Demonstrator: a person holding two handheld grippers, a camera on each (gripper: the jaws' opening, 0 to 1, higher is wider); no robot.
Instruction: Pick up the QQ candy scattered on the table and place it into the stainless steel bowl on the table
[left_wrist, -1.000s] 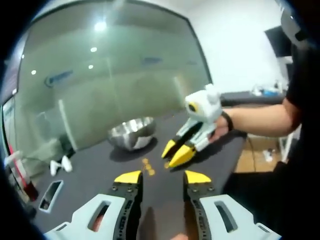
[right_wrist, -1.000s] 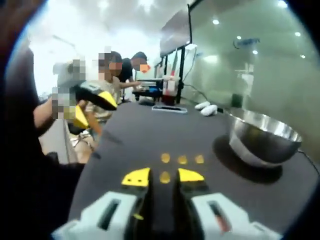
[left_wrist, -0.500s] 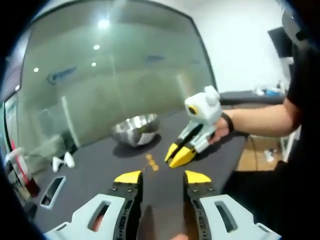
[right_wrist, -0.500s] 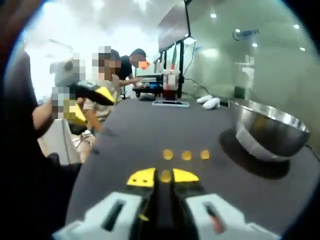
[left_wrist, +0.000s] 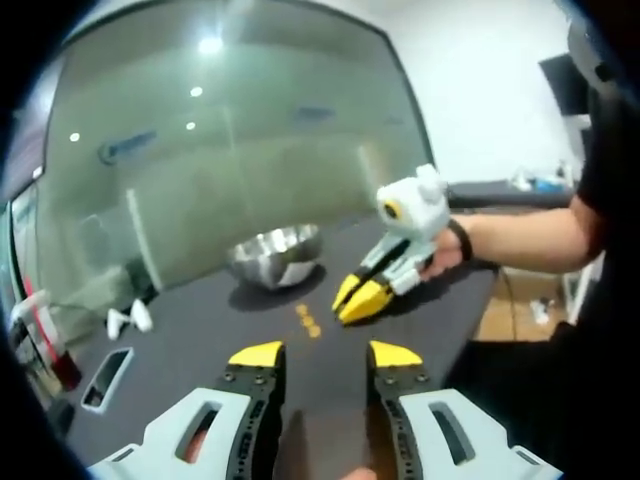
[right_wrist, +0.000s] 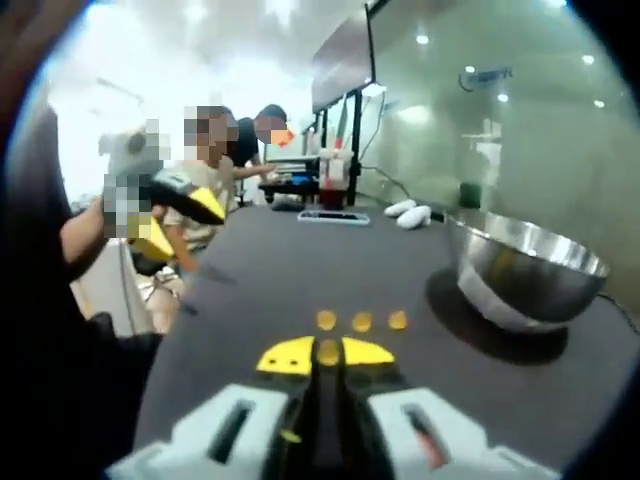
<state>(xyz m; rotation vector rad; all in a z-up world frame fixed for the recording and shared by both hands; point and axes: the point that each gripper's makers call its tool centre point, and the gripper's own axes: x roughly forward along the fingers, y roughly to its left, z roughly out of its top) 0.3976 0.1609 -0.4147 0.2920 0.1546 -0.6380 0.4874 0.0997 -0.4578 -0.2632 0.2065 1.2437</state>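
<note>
we have right gripper (right_wrist: 327, 352) jaws pinched on one qq candy (right_wrist: 328, 351), low over bench (right_wrist: 270, 270). three candies (right_wrist: 361, 321) left in row just beyond. steel bowl (right_wrist: 523, 270) nearby, contents not visible. left gripper (left_wrist: 324, 353) jaws wide, empty. we judge task barely begun.

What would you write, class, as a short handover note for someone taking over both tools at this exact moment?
Right tool: jaws closed on one QQ candy, low over the dark table.
Left tool: open, holding nothing, held back from the work.
Three more candies lie in a row on the table just beyond the right tool's tips.
Stainless steel bowl: upright on the table, to the right of the candies in the right gripper view; its inside is hidden from here.
Done: one candy gripped.
Left: carry it to the bowl, release it, then collect the other three.
</note>
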